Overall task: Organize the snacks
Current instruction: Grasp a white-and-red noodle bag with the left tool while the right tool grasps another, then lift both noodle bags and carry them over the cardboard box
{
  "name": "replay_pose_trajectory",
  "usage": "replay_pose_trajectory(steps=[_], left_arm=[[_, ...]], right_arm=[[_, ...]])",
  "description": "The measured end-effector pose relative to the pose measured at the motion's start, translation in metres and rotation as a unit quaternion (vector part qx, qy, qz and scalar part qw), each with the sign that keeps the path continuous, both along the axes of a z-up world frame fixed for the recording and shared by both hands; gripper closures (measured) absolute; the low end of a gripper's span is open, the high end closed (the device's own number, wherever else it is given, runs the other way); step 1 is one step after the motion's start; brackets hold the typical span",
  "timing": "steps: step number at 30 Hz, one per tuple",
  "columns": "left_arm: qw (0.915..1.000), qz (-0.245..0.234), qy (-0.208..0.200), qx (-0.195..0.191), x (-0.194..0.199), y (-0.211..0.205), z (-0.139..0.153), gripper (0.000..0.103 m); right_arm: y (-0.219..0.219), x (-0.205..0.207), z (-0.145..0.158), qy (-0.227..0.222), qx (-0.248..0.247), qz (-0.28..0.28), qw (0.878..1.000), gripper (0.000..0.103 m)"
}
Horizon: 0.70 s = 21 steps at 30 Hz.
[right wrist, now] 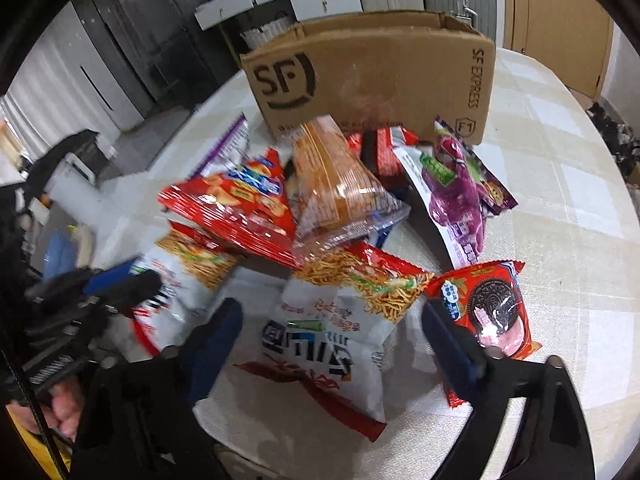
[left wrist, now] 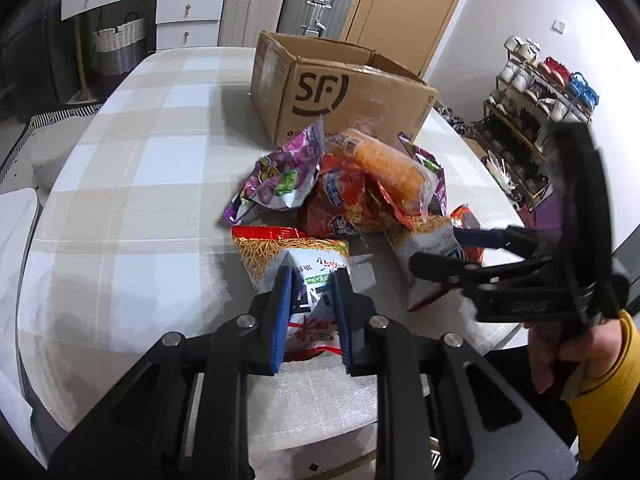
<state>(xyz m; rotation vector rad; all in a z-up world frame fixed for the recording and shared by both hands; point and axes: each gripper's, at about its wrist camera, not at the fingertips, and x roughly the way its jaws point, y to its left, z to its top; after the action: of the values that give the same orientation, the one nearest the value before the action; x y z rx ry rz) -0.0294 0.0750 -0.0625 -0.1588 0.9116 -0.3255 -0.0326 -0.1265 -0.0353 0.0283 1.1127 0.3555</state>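
Blue-padded left gripper (left wrist: 310,308) pinches a noodle bag (left wrist: 304,276) on the table (left wrist: 132,184). Right gripper (right wrist: 332,344), spread wide, straddles another noodle bag (right wrist: 340,320); more snacks crowd the near side of the cardboard box (right wrist: 372,80).

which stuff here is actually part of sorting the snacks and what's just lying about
Part of the job:
- noodle snack bag, between the left gripper jaws
- second noodle snack bag, under the open right gripper
- purple bags
- orange pack
- cookie packet
- SF cardboard box

Just lying about:
- suitcases
- shoe rack
- wicker basket
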Motion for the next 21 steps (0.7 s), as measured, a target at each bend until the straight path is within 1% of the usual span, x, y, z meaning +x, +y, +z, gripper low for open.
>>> replay_pose_trajectory(steps=[2,6,9,11,14,18,21], left_arm=[[1.0,0.002,0.001,-0.001,-0.001,0.002,0.001,0.085],[1.0,0.005,0.004,-0.001,0.0,0.003,0.0,0.085],[0.9999,0.01,0.003,-0.001,0.0,0.003,0.0,0.085],[0.9999,0.012,0.002,-0.002,-0.001,0.005,0.001,0.085],[0.9999,0.014,-0.003,-0.002,-0.004,0.007,0.003,0.085],[0.9997,0.024,-0.002,-0.008,-0.006,0.014,0.002,0.085],[0.9994,0.032,-0.003,-0.012,-0.009,0.019,0.003,0.085]], right_arm=[[0.003,0.003,-0.006,0.013,-0.002,0.003,1.0,0.027],[0.008,0.007,-0.011,0.018,-0.002,0.002,1.0,0.031],[0.013,0.007,-0.012,0.016,-0.003,0.004,1.0,0.039],[0.014,0.007,-0.011,0.013,-0.003,0.004,1.0,0.049],[0.008,0.007,-0.012,0.015,0.012,-0.001,1.0,0.052],[-0.001,0.002,-0.01,0.022,0.036,-0.009,0.999,0.053],[-0.007,-0.003,-0.005,0.017,0.051,-0.013,0.998,0.053]])
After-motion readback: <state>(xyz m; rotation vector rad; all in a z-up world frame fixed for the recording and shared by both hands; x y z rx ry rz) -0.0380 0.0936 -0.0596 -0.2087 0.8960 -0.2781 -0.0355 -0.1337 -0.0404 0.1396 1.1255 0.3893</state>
